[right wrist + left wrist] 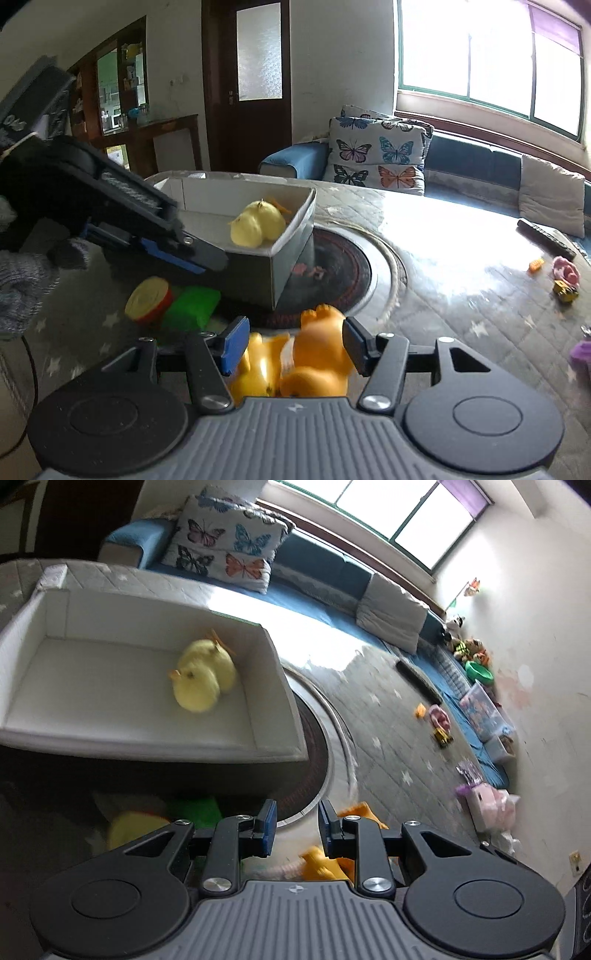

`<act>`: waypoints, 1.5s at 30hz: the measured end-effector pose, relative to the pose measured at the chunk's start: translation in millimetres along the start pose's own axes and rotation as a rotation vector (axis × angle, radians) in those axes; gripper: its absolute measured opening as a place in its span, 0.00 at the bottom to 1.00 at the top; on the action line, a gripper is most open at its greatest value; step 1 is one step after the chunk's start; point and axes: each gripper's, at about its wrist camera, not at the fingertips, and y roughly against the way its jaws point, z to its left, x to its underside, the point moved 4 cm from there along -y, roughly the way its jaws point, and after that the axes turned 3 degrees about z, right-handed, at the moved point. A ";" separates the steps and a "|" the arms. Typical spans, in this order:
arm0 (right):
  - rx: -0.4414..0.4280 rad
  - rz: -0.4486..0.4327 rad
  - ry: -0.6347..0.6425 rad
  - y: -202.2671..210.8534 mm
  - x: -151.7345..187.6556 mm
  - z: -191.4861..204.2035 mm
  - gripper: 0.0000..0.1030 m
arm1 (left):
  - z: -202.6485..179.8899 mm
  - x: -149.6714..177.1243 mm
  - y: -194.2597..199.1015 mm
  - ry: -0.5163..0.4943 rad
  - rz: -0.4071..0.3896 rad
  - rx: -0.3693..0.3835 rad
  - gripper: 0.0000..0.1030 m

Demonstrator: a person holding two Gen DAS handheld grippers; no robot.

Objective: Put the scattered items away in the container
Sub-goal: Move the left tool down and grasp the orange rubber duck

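Grey star-print mat (443, 295); round dark rug (343, 273) under white box (295, 236).

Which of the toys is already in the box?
Only the yellow plush duck, lying inside the white box. The orange toy, green block and yellow-red disc are outside it, on the mat.

The box (291, 254) is open on top, with bare floor beside the yellow duck (256, 223). The left tongs (192, 254) cross its near rim. The green block (190, 304) and the round toy (149, 301) crowd its near wall.
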 end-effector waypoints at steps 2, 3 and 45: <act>0.002 0.001 -0.015 4.7 6.8 -2.6 0.55 | -4.4 3.7 -5.2 -0.001 0.014 0.009 0.26; 0.004 0.003 -0.025 5.9 9.2 -3.9 0.55 | -6.9 4.6 -8.2 -0.003 0.020 0.011 0.26; -0.093 0.071 -0.200 -21.7 31.5 -32.4 0.50 | -33.9 -4.7 -74.0 0.100 0.101 0.081 0.30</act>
